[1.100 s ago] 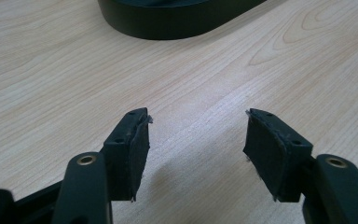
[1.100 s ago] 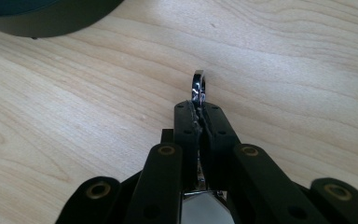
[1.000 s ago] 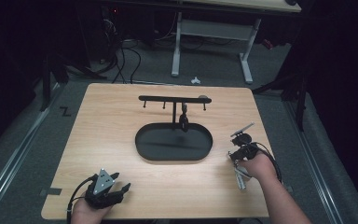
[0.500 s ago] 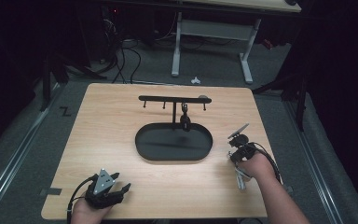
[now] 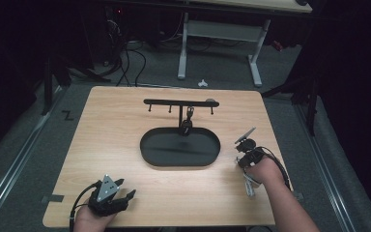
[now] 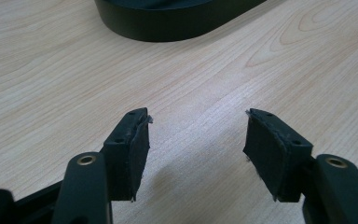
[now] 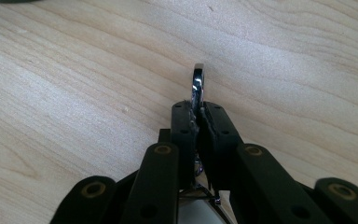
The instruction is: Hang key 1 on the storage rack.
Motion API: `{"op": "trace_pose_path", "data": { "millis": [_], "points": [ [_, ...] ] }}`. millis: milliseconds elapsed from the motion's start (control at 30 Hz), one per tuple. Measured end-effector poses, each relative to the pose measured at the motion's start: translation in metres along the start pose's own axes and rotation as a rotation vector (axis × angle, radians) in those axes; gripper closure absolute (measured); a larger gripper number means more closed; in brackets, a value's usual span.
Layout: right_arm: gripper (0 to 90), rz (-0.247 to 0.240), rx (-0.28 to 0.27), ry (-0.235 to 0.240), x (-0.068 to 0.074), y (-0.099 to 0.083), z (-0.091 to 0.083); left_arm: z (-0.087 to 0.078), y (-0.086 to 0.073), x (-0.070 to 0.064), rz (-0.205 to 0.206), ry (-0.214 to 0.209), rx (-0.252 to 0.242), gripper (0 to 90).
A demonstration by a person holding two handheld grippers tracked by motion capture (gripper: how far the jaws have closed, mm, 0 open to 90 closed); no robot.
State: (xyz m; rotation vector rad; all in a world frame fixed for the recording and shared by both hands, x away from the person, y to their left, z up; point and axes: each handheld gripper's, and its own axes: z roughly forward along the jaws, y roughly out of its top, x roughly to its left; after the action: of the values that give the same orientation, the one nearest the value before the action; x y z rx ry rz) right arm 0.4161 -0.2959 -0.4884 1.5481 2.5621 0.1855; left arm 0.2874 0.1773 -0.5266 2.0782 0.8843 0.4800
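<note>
My right gripper (image 7: 198,109) is shut on a shiny metal ring (image 7: 198,81), which sticks up edge-on from between the pads, just above the wood. In the high view this gripper (image 5: 242,155) is at the table's right side, right of the black oval tray (image 5: 149,145). A black T-shaped rack (image 5: 180,102) with small hooks stands behind the tray, and a dark small item (image 5: 188,121) hangs from it. My left gripper (image 6: 196,140) is open and holds nothing. It is low over the front left of the table (image 5: 124,189).
A pale silvery strip (image 5: 248,186) lies on the wood under the right hand. The tray's dark wall (image 6: 177,23) is ahead of the left gripper. Table edges are close to both hands. Desk legs and cables are on the floor behind.
The right hand has edged slightly left with the ring still gripped. The left gripper has not moved.
</note>
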Motion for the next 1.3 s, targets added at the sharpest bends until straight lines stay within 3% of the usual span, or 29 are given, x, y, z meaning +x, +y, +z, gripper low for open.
{"op": "trace_pose_path", "data": {
  "millis": [233,333,567,1000,1300],
  "points": [
    [85.3,-0.02,-0.015,-0.03,0.005,-0.001,-0.002,0.002,0.002,0.0,0.001,-0.005,-0.008,40.3],
    [85.9,-0.022,-0.027,0.006,0.006,-0.004,-0.012,0.006,0.004,-0.001,0.01,-0.009,-0.002,40.4],
    [86.0,-0.02,-0.071,0.041,0.008,-0.011,-0.038,0.01,0.009,-0.003,0.019,-0.02,-0.013,40.4],
    [86.1,-0.041,-0.138,0.042,0.017,-0.017,-0.085,0.018,0.016,-0.006,0.037,-0.035,-0.027,40.4],
    [86.2,-0.05,-0.155,0.037,0.021,-0.013,-0.104,0.019,0.018,-0.006,0.039,-0.04,-0.034,40.4]
  ]
}}
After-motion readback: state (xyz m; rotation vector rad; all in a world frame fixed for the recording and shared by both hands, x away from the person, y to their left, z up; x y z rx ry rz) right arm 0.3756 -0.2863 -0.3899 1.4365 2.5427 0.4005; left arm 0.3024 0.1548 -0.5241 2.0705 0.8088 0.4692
